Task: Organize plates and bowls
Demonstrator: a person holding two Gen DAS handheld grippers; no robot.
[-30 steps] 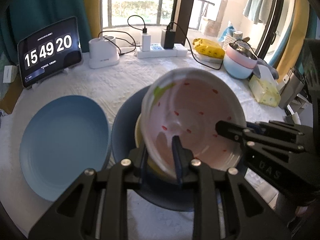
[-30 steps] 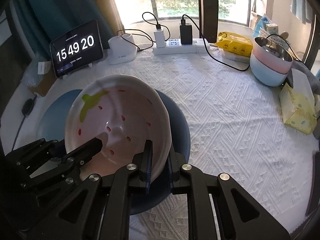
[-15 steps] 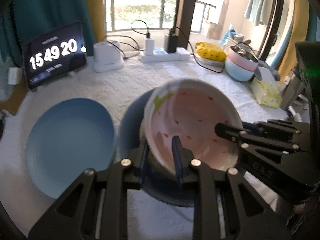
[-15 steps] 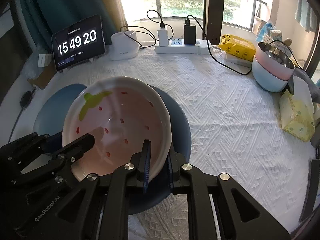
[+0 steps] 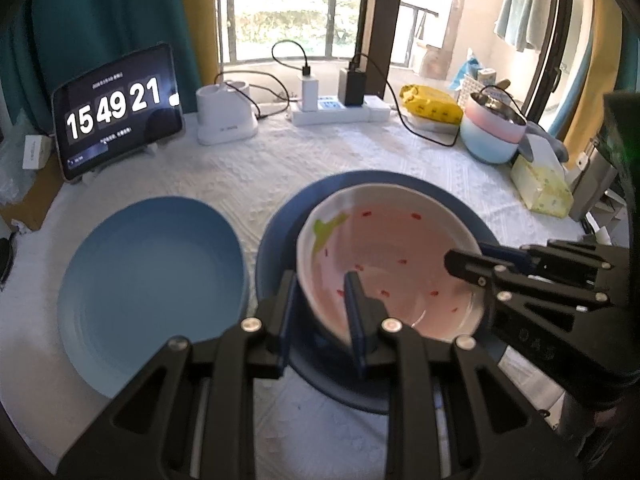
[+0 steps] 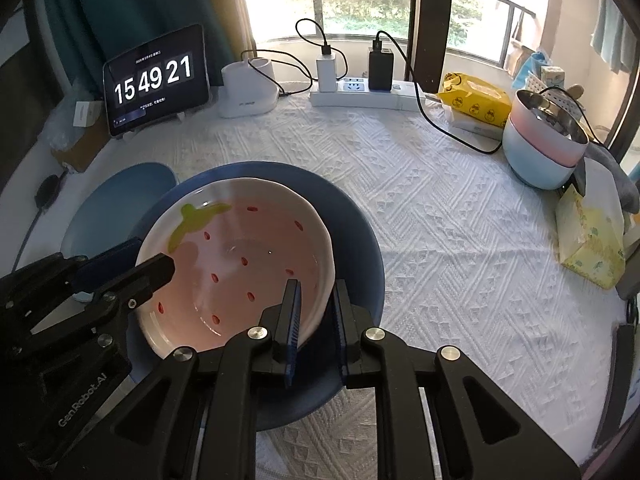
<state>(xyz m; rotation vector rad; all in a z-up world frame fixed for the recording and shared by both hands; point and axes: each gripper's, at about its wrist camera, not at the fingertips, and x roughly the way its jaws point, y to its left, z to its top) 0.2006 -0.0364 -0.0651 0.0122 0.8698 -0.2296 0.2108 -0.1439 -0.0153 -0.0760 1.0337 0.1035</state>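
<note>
Jaws of both the left gripper (image 5: 320, 304) and right gripper (image 6: 316, 312) pinch opposite rims of the pink strawberry-patterned ceramic bowl (image 6: 240, 264), inside the dark blue bowl (image 6: 356, 248) on the counter (image 6: 440, 208).

A bowl (image 6: 240, 256) sits in a large plate (image 6: 352, 240) near the front of the table (image 6: 440, 240). A second plate (image 5: 152, 272) lies just left of the first. Behind them, along the far edge from left to right, stand a tablet (image 6: 156, 80), a charging dock (image 6: 248, 92) and a power strip (image 6: 360, 94). Right of the strip lies a wipes pack (image 6: 476, 100), then stacked bowls (image 6: 544, 148), with a tissue box (image 6: 592, 240) in front of those. The left gripper (image 5: 320, 300) holds the bowl's left rim, the right gripper (image 6: 316, 308) its right rim.
</note>
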